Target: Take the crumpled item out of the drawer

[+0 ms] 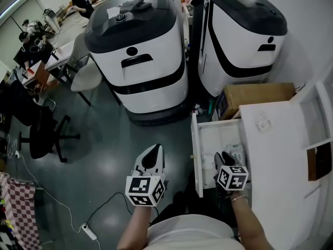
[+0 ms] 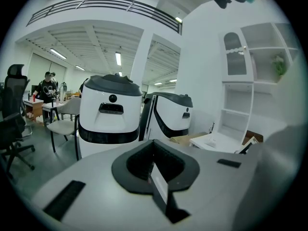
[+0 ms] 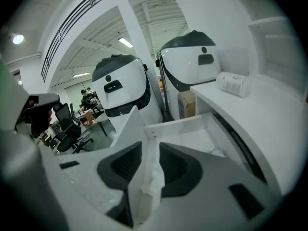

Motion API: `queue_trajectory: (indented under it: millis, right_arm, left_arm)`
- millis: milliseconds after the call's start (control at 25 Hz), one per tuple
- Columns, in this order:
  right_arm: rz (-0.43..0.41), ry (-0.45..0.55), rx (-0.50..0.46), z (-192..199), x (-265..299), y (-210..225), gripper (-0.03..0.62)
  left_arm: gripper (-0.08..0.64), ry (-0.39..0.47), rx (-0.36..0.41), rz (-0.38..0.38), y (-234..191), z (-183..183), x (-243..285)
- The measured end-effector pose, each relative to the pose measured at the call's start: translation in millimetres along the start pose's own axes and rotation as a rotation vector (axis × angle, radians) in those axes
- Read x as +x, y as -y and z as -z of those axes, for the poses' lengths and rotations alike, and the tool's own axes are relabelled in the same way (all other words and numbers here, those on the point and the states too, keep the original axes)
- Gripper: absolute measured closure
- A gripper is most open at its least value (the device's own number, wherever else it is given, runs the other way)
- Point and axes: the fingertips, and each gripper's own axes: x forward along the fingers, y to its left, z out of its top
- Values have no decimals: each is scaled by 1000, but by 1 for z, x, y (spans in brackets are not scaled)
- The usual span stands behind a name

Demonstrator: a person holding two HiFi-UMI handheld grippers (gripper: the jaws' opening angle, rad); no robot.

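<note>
Right tool (image 1: 225, 159) hangs over the open drawer (image 1: 196, 150) beside the white worktop (image 1: 276, 139), with its jaws a little way apart. In that small gap sits the white crumpled thing (image 3: 154, 177), inside the drawer's walls, but I cannot tell if the jaws squeeze it. Left tool (image 1: 152, 154) is closed tight on nothing, out over the floor (image 1: 104, 155).

Drawer (image 1: 196, 158) left of desk (image 1: 278, 160), box (image 1: 257, 95) behind desk
</note>
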Motion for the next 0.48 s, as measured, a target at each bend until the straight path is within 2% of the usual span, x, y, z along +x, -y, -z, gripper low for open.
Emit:
queue_trajectory:
  millis: [480]
  right_arm:
    - [6,-208,-17,53,47,17,492]
  left_arm:
    - [566,-45,-11,-39,-10,14,10]
